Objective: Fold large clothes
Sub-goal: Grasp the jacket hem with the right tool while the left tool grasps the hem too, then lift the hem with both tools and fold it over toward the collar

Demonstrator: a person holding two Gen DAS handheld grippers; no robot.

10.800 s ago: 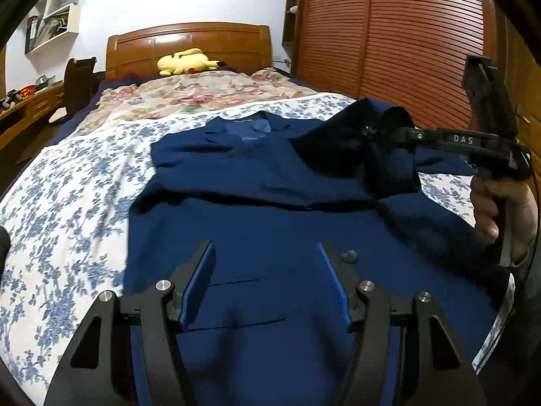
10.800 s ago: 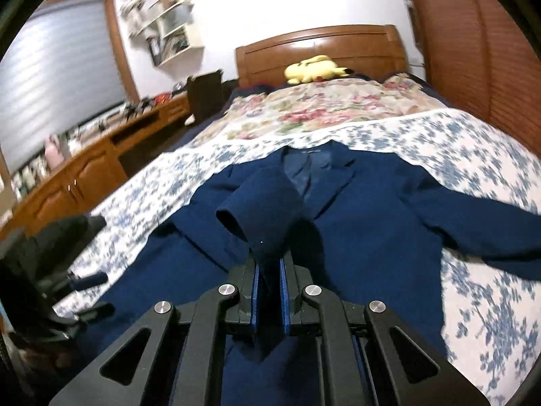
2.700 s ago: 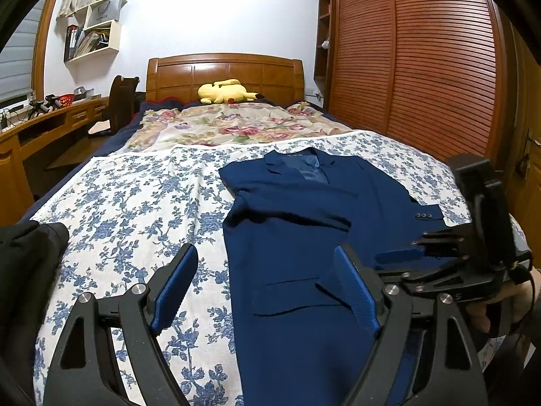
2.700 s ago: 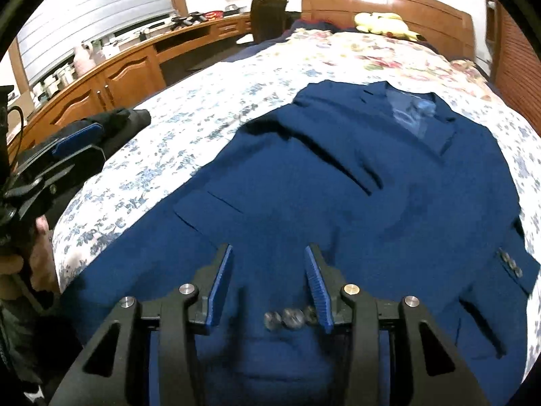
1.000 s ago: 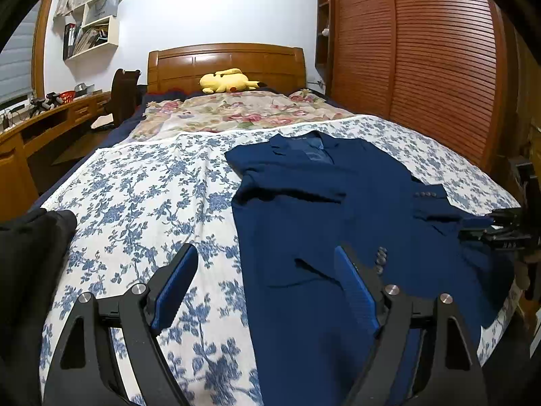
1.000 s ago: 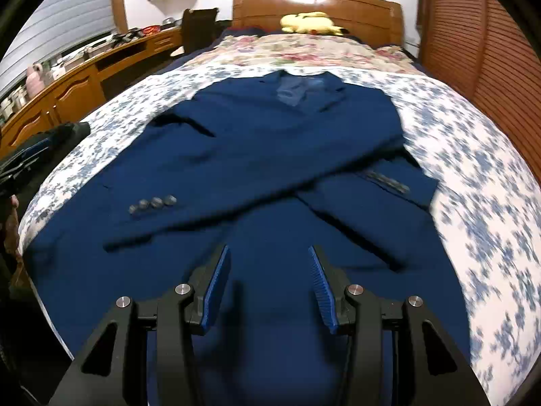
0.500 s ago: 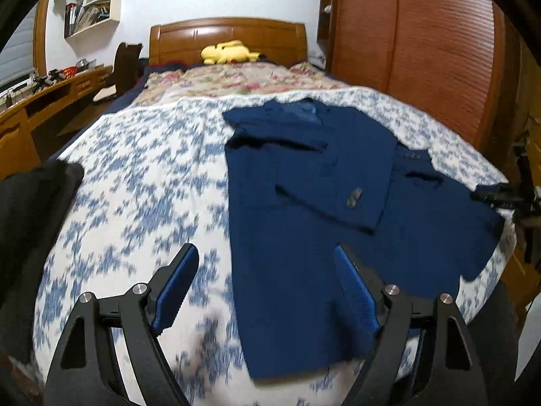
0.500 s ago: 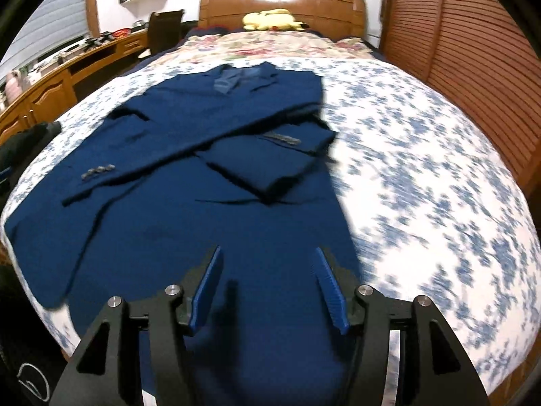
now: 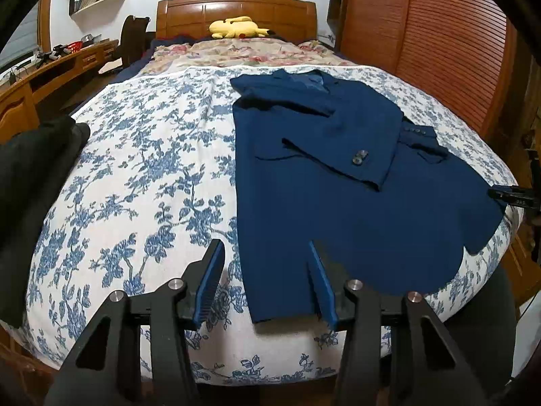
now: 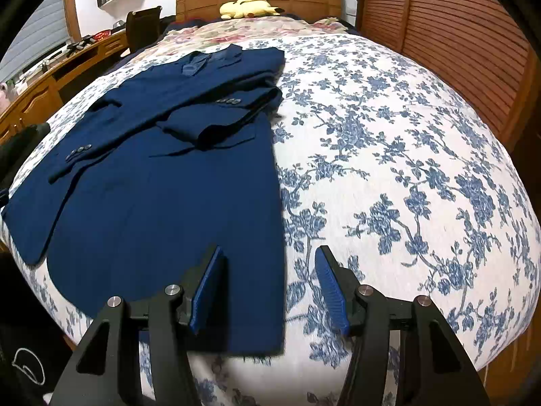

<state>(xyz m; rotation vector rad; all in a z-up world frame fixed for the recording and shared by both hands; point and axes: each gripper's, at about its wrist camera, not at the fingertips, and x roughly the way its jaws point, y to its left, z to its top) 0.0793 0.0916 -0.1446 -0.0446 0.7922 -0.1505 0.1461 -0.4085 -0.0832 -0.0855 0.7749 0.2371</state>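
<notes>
A navy blue suit jacket lies flat on the floral bedspread, collar towards the headboard, both sleeves folded across its front. My left gripper is open and empty, with the jacket's near left hem corner between its fingers. My right gripper is open and empty, straddling the jacket's near right hem edge. The right gripper's tip also shows at the right edge of the left wrist view.
A yellow plush toy lies by the wooden headboard. A dark garment sits on the bed's left side. A wooden desk and chair stand left; slatted wardrobe doors stand right.
Both grippers have moved back and down to the jacket's bottom hem at the foot of the bed. The left gripper's jaws have narrowed somewhat. The jacket lies still.
</notes>
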